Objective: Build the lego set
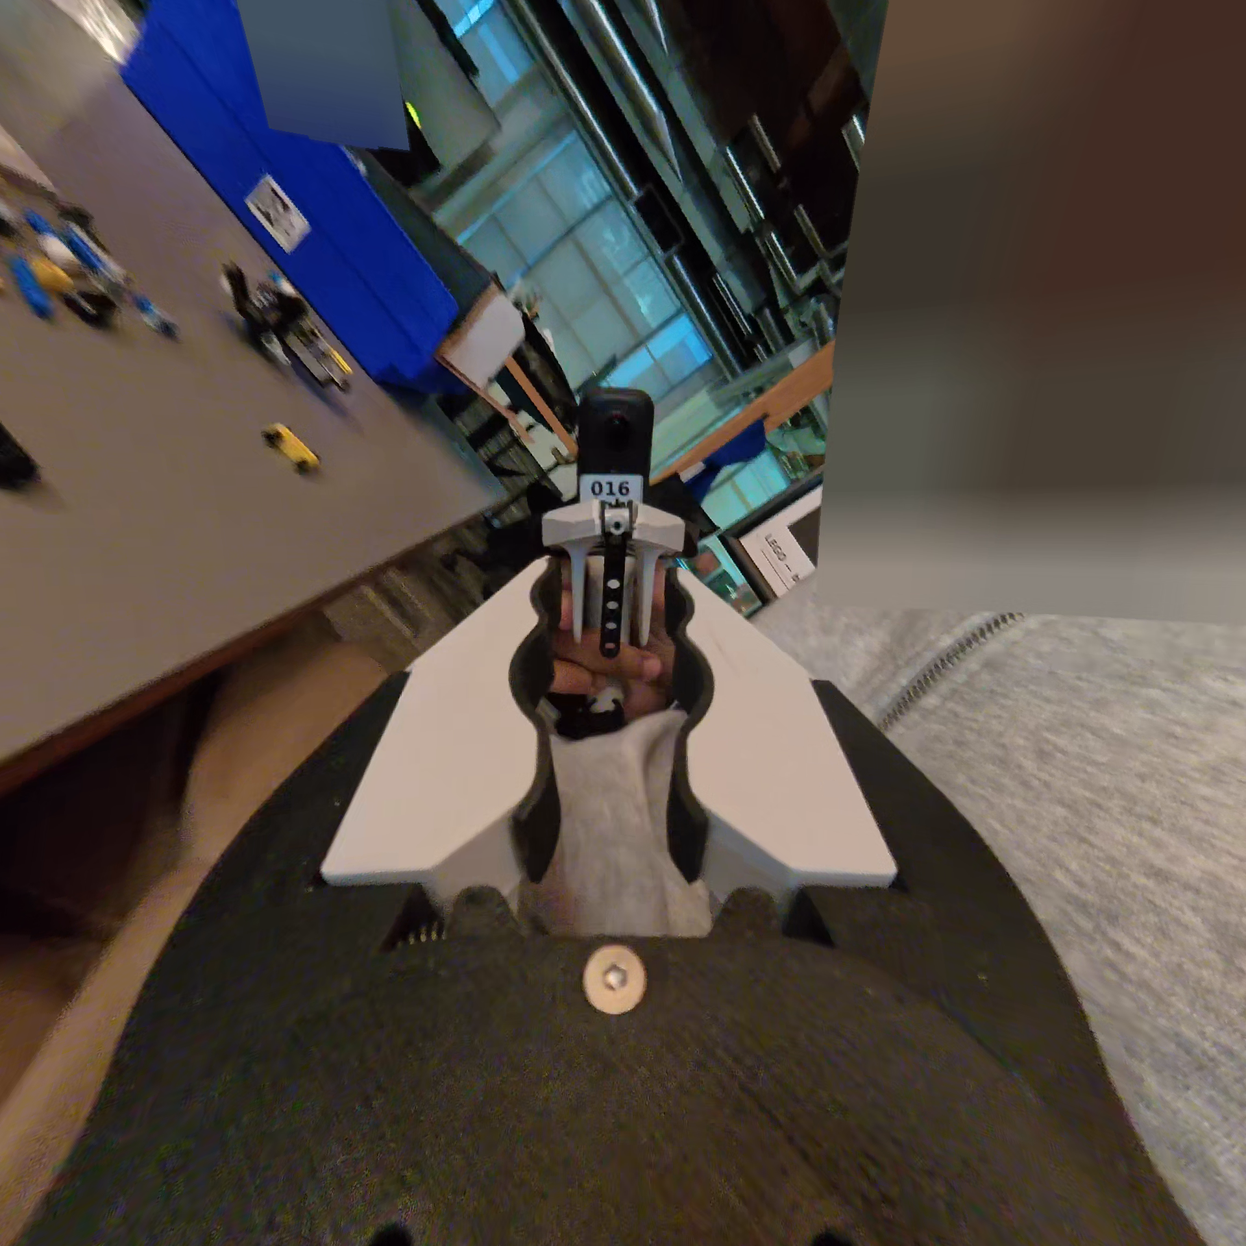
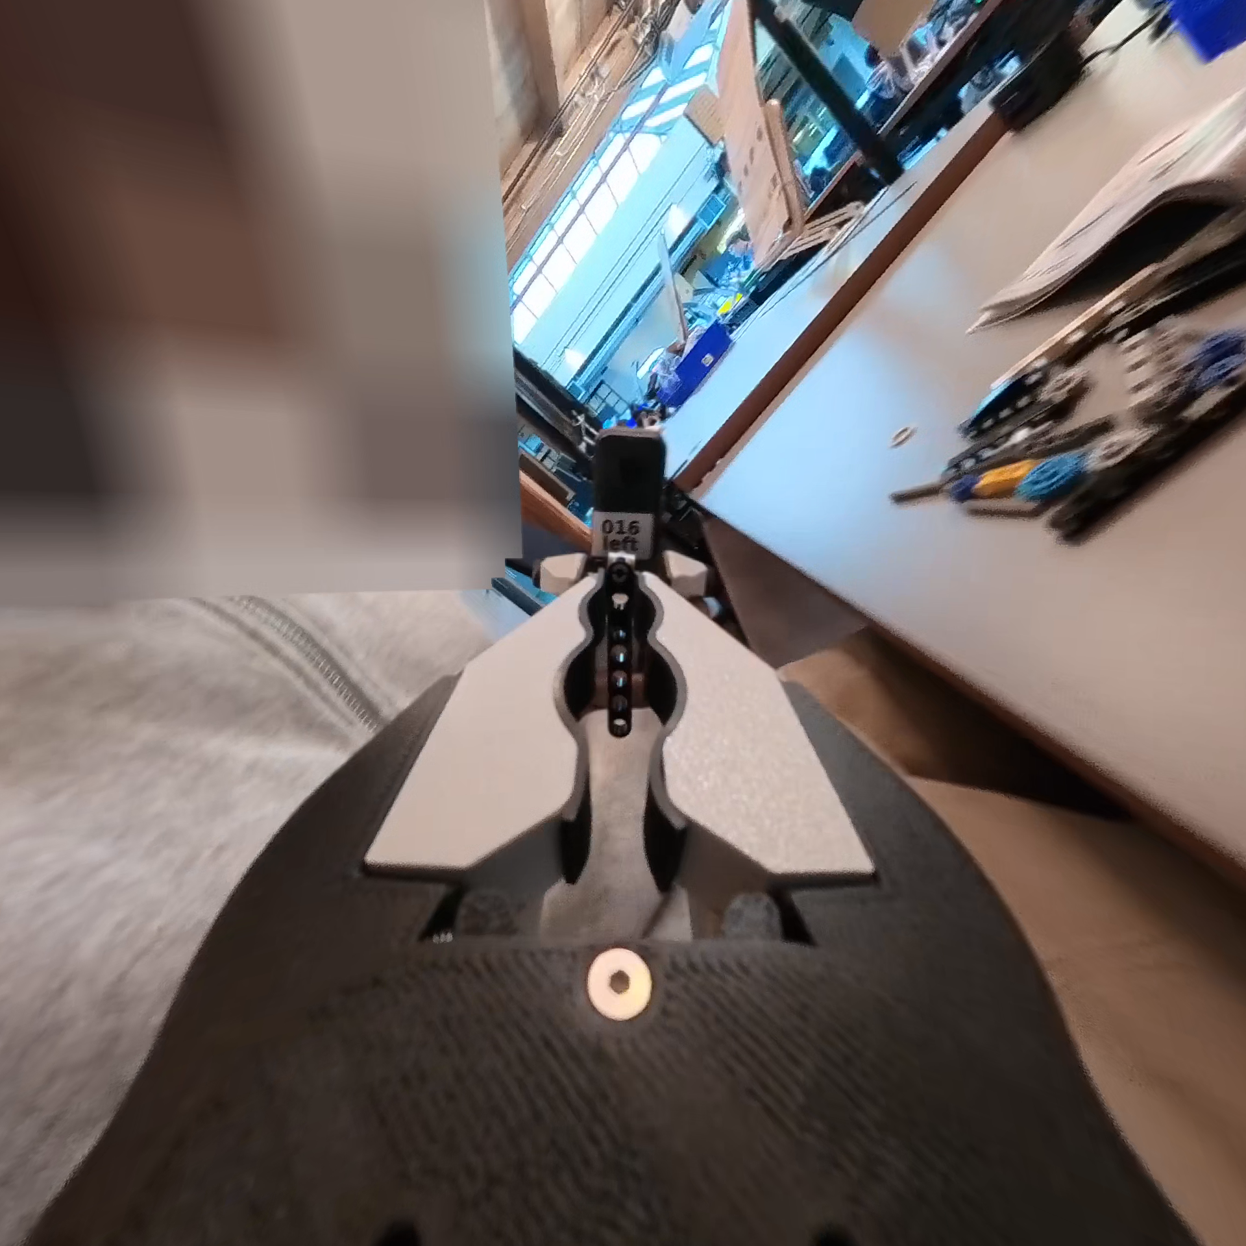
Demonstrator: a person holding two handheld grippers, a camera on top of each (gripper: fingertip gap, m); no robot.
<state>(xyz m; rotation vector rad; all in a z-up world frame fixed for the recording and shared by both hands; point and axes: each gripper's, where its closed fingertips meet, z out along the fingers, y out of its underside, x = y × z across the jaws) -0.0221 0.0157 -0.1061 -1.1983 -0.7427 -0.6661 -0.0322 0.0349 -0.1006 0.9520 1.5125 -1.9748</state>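
Left wrist view
Left hand-held gripper (image 1: 615,573): at centre, its fingers stand apart with a clear wavy gap; nothing is visibly pinched.
In the way: the right hand-held gripper (image 1: 610,634) faces it head-on just past the fingertips, with a black camera (image 1: 615,438) on top, and blocks the look ahead.
Black lego beam (image 1: 611,593): upright in the gap, between the two thin white fingers opposite. I cannot tell which side grips it.
Person's hand (image 1: 607,667): just below the beam, above a pale sleeve (image 1: 613,809).
Tabletop (image 1: 168,506): tilted, at 9 to 10 o'clock.
Loose lego pieces (image 1: 61,270): blue and yellow, blurred, at 10 o'clock. A dark part-build (image 1: 283,323) lies near them, and a yellow piece (image 1: 291,446) lies apart.
Blue bin (image 1: 290,202): at 11 o'clock, at the tabletop's far edge.
Grey zipped garment (image 1: 1045,843): at 3 to 4 o'clock.

Right wrist view
Right hand-held gripper (image 2: 617,581): its fingers are drawn close with only a narrow gap. The beam (image 2: 619,654) runs along that gap, but whether it is clamped I cannot tell.
Ahead: the other unit's camera (image 2: 627,472) stands straight ahead, just past the fingertips.
Tabletop (image 2: 944,640): at 2 to 3 o'clock.
Lego heap (image 2: 1052,465): black, blue and yellow, blurred, at 2 o'clock.
Booklet (image 2: 1112,236): beyond the heap, at 1 to 2 o'clock.
Garment (image 2: 168,742): at 9 o'clock.
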